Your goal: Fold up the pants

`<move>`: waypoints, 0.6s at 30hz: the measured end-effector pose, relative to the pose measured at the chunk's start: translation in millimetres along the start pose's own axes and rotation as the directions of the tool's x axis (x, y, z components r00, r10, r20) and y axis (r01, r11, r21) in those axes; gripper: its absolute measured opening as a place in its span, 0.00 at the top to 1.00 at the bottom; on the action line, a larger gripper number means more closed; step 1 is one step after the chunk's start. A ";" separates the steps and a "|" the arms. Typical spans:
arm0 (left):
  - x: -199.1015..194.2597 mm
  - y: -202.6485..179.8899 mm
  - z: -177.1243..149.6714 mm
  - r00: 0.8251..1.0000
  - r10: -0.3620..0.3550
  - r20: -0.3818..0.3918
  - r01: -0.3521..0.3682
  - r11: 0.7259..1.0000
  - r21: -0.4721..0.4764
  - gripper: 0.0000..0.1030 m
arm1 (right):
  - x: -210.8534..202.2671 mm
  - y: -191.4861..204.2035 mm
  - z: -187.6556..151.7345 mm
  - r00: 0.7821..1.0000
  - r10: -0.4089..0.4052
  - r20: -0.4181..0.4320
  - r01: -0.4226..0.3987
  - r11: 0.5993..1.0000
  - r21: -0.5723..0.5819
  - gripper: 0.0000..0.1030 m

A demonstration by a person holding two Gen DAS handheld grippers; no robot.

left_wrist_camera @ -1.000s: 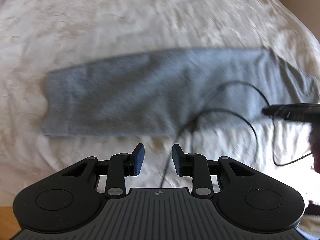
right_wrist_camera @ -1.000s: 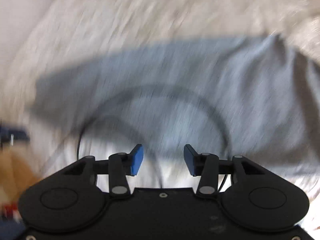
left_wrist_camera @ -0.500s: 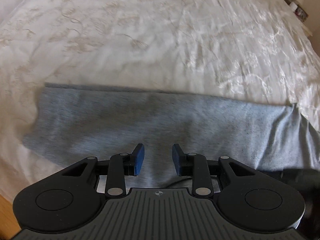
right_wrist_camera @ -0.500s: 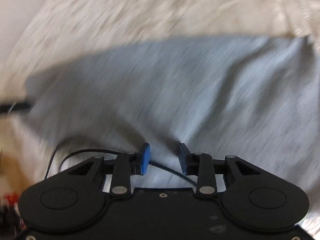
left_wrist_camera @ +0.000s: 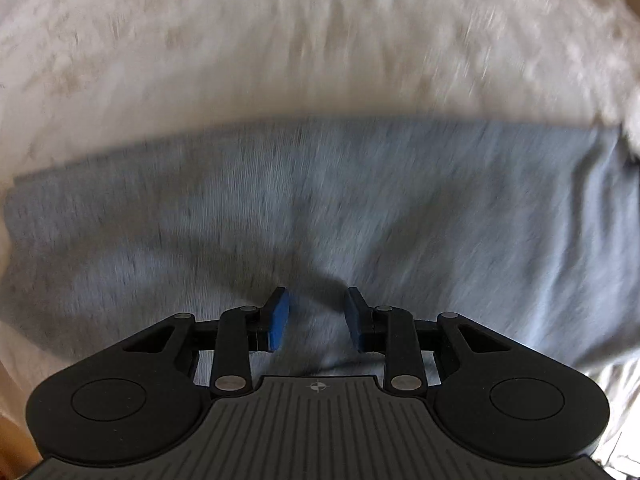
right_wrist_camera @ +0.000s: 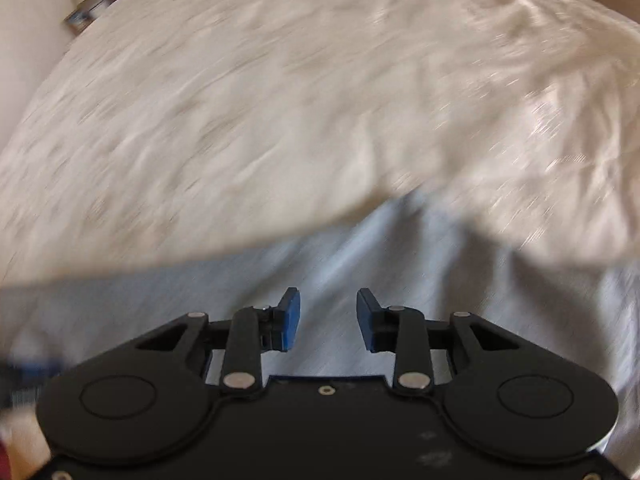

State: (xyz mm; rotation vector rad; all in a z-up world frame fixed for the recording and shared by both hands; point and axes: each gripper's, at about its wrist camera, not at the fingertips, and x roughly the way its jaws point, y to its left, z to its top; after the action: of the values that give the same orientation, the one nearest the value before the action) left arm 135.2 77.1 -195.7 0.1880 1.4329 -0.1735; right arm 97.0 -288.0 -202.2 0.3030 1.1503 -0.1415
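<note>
Both grippers have come lower over the grey pants on the bed; left gripper and right gripper hang apart, empty, probably to take the near edge

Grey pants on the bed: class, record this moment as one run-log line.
stage: approach | left gripper: open over grey pants | right gripper: open over pants | pants: flat on white bedspread | grasp: none yet | views blurred
</note>
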 end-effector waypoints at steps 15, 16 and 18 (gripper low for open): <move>-12.2 20.1 -66.2 0.998 0.066 -0.005 -0.066 0.998 -0.015 0.66 | 66.5 -22.5 47.3 0.996 -0.084 -0.030 0.086 0.993 0.076 0.72; -13.7 22.5 -72.3 0.998 0.067 -0.006 -0.067 0.997 -0.024 0.66 | 60.0 -18.9 42.9 0.997 -0.074 -0.016 0.074 0.995 0.067 0.72; -14.4 30.4 -85.1 0.998 0.065 -0.017 -0.066 0.997 -0.050 0.66 | 47.9 -11.7 30.9 1.000 -0.031 0.001 0.031 0.998 0.060 0.72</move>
State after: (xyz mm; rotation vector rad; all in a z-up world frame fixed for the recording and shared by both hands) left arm 58.3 126.5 -191.6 0.1954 1.4426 -0.0820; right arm 140.3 -306.5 -236.3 0.3383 1.1501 -0.2039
